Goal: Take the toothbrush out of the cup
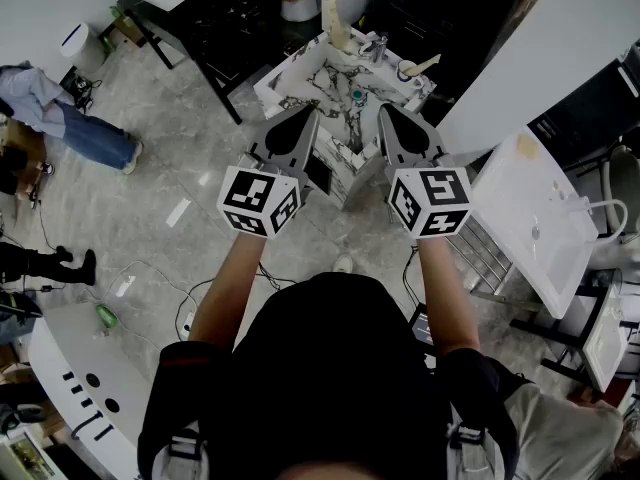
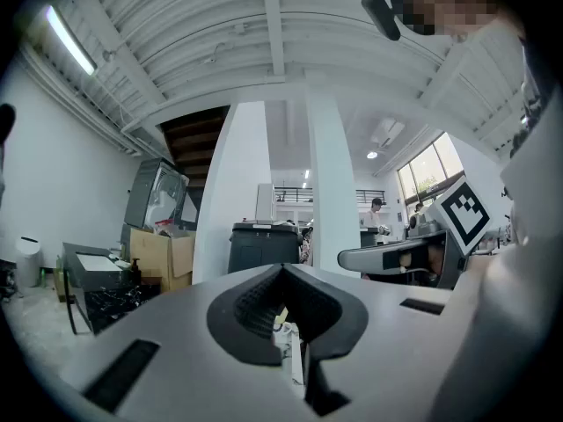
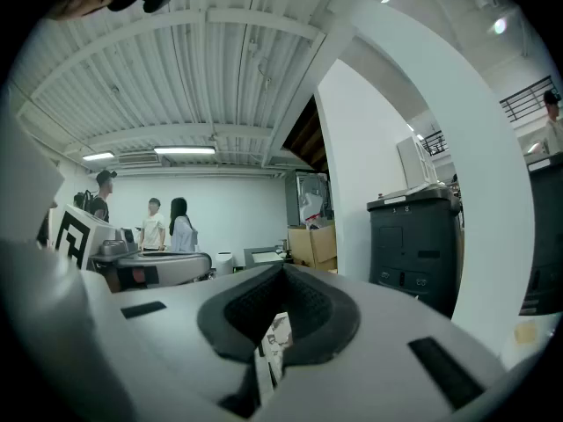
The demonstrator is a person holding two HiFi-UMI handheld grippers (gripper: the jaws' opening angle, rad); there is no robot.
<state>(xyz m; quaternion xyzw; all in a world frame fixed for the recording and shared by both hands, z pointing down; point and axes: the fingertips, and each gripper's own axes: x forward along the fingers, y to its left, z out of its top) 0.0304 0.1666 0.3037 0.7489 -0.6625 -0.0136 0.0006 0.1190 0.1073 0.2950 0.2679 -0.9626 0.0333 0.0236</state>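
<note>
Grey marbled floor (image 1: 200,183), white pillars (image 2: 339,183)

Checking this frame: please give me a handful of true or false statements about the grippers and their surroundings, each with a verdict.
1. The left gripper and the right gripper both have their jaws together with nothing between them. True.
2. The right gripper clamps a toothbrush. False: it holds nothing.
3. In the head view the two grippers are held side by side, pointing toward a marble-patterned counter. True.
4. The grippers point straight down at the floor. False: both gripper views look level across the room.
5. The right gripper view shows nobody. False: three people stand in the background.
</note>
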